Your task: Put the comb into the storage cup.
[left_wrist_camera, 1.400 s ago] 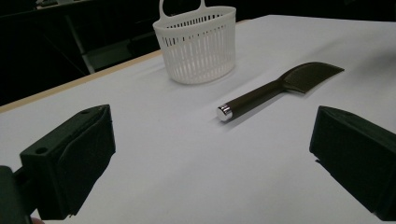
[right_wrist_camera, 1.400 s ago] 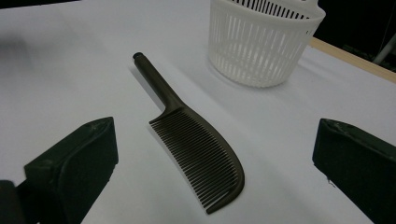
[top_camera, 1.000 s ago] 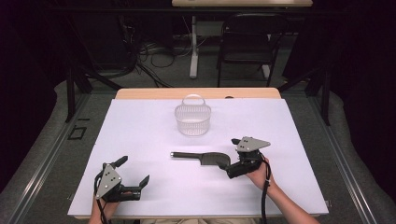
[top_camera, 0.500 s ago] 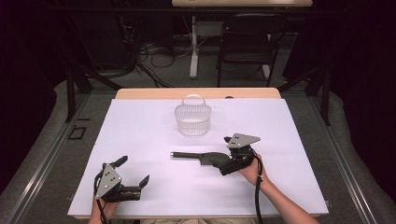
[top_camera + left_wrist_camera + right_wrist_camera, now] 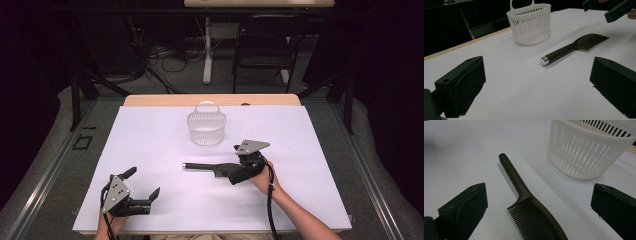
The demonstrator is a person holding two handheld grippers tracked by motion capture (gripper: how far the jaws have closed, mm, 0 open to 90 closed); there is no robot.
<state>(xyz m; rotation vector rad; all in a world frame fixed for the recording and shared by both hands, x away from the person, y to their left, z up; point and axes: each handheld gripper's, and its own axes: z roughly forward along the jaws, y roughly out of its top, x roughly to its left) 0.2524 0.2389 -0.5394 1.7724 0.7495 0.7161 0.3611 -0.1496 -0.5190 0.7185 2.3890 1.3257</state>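
1. A white sheet (image 5: 165, 145) covers the table; a wooden strip (image 5: 210, 100) shows along its far edge.
2. Grey floor (image 5: 45, 165) lies on both sides of the table, with metal rails (image 5: 40, 187) running along them.
3. A dark chair (image 5: 262, 47) stands at upper centre-right.
4. A white table leg (image 5: 207, 50) and loose cables (image 5: 160, 55) sit at upper centre.
5. The upper corners are dark.

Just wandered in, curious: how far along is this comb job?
Barely begun. The comb lies flat on the table, ungrasped. In hand: the right tool hovers open over its toothed end. Left: grip it and, likely, put it in the basket. The left tool waits, open.
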